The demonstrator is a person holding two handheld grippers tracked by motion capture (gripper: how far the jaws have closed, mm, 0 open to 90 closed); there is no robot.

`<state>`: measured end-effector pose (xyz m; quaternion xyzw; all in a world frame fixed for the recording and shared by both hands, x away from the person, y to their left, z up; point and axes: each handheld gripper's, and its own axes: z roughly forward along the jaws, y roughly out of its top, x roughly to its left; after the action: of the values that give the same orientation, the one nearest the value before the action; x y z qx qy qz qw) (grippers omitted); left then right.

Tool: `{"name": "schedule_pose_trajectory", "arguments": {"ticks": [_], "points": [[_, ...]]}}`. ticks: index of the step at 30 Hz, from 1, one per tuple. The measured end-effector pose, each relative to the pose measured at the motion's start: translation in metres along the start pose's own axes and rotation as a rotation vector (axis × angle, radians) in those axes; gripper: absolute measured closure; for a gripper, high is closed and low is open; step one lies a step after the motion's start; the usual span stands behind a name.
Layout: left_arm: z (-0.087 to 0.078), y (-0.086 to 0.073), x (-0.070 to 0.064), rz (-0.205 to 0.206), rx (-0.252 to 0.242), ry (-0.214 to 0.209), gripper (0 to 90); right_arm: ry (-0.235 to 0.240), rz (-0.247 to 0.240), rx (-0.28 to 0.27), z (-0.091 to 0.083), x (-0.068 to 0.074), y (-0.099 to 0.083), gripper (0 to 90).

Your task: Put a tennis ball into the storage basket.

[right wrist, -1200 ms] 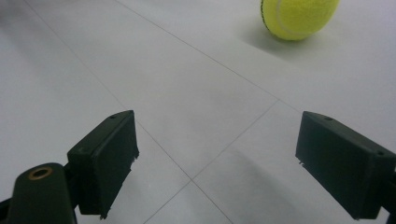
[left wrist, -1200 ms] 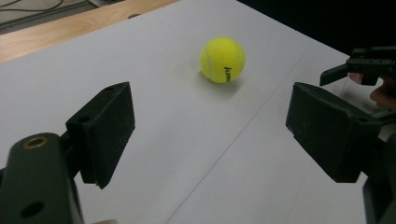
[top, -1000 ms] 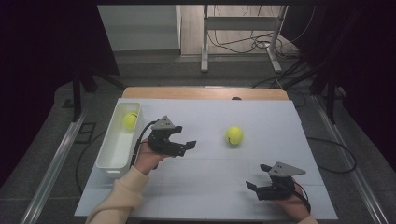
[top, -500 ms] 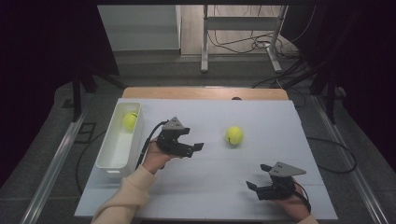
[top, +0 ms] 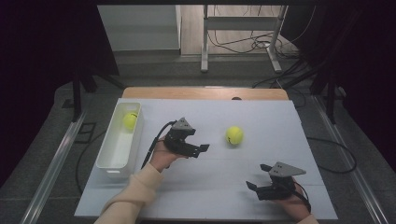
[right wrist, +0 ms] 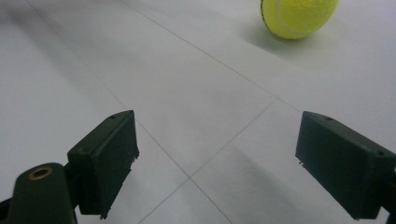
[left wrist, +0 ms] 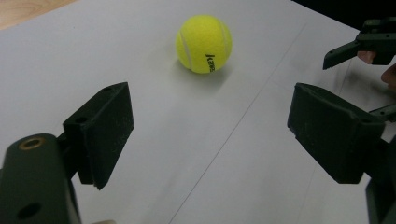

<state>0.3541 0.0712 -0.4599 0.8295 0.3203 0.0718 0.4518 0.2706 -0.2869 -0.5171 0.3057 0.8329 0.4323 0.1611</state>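
The tennis ball [top: 234, 135] rests mid-table, just ahead of the left gripper [top: 201, 149], whose jaws stand wide apart and empty. Likely light, fuzzy and springy, prone to rolling: clamp across its widest girth. A second ball [top: 130, 121] lies in the white bin [top: 110, 164]

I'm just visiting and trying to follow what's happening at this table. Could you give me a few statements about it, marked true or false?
1. A tennis ball in the bin lies at the far end of the white bin. True.
2. The left gripper is shut on the loose tennis ball. False: its jaws stand wide open, and the ball lies on the table ahead of them, untouched.
3. The right gripper is open and holds nothing. True.
4. Both balls are in the bin. False: one lies out on the table.
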Motion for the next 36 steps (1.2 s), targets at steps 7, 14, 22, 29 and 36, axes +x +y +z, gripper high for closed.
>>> {"name": "schedule_pose_trajectory", "arguments": {"ticks": [7,14,22,29,36], "points": [[0.009,0.002,0.000,0.006,0.022,0.013,15.0,-0.002,-0.003,0.002,0.000,0.000,0.000,13.2],[0.018,0.003,0.002,0.003,0.039,0.018,15.1,-0.002,-0.009,0.012,0.000,0.000,0.000,13.2],[0.026,0.004,0.002,0.008,0.055,0.013,15.0,-0.003,-0.012,0.015,0.001,0.000,0.000,13.2],[0.036,0.006,0.000,0.008,0.066,0.005,15.0,-0.002,-0.012,0.015,0.001,0.001,0.000,13.1],[0.045,0.009,-0.004,0.019,0.075,-0.008,14.9,-0.003,-0.013,0.014,0.000,0.001,0.000,13.2]]}}
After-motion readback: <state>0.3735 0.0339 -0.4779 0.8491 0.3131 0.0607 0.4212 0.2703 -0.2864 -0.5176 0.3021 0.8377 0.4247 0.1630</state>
